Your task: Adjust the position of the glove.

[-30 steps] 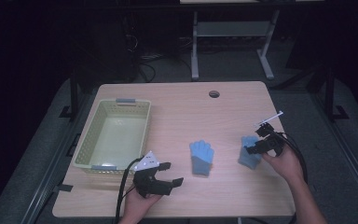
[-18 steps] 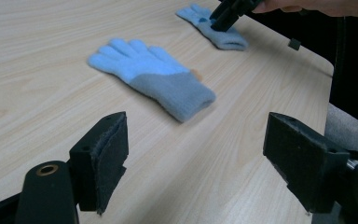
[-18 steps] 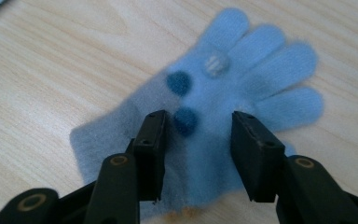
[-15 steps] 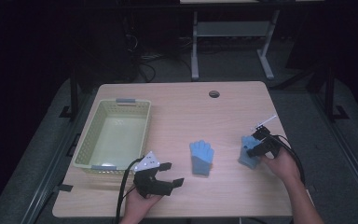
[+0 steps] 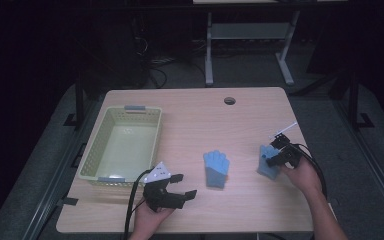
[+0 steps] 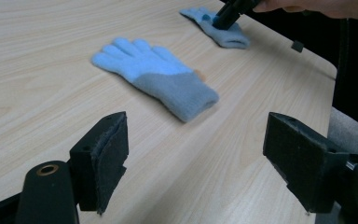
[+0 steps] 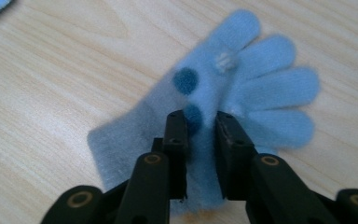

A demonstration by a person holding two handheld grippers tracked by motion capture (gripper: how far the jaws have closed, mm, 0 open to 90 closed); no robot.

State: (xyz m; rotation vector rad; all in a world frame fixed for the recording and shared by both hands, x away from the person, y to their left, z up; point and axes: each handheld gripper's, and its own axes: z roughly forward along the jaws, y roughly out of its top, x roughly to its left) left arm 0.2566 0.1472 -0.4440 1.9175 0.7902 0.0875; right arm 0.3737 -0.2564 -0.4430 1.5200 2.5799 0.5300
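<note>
Pinching the right-hand glove (image 7: pixel 223 116), the right claw (image 5: pixel 275 155) has just been closing; left claw (image 5: pixel 172 192) is gaping; middle glove (image 5: pixel 216 167) and empty basket (image 5: pixel 92 167) are waiting.

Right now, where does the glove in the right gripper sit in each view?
High view: the pinched glove lies right of centre, at the right gripper.
Left gripper view: it lies at top centre, under that gripper.
Right gripper view: centre, palm bunched between the jaws.
Shared landmark: the other glove, flat mid-table, unheld.
</note>
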